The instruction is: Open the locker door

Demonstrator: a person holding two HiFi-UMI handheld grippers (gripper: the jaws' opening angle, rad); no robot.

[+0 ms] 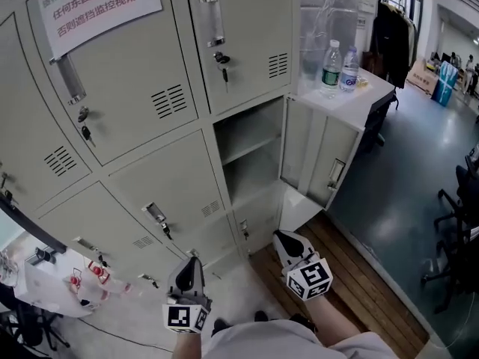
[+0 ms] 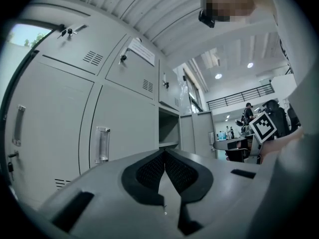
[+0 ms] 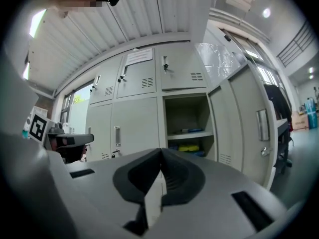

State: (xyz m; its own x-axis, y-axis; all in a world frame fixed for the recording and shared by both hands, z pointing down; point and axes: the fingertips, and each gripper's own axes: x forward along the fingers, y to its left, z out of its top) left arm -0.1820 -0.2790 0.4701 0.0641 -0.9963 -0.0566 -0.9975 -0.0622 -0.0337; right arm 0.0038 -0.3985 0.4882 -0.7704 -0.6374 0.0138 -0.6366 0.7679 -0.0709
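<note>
The grey locker bank (image 1: 142, 126) fills the left of the head view. One lower locker stands open: its door (image 1: 318, 155) is swung out to the right and the compartment (image 1: 251, 152) shows a shelf. In the right gripper view that compartment (image 3: 187, 128) holds a yellow item (image 3: 185, 147) under the shelf, with the door (image 3: 249, 118) beside it. My left gripper (image 1: 191, 260) and right gripper (image 1: 281, 235) hang low in front of the lockers, apart from them. Both are shut on nothing; the jaws meet in the left gripper view (image 2: 164, 153) and the right gripper view (image 3: 160, 151).
Two water bottles (image 1: 340, 66) stand on a white surface right of the lockers. A paper notice (image 1: 97, 2) hangs on an upper door. A wooden floor strip (image 1: 359, 283) runs beside the open door, office chairs (image 1: 460, 215) stand at far right, and plastic bags (image 1: 71, 283) lie lower left.
</note>
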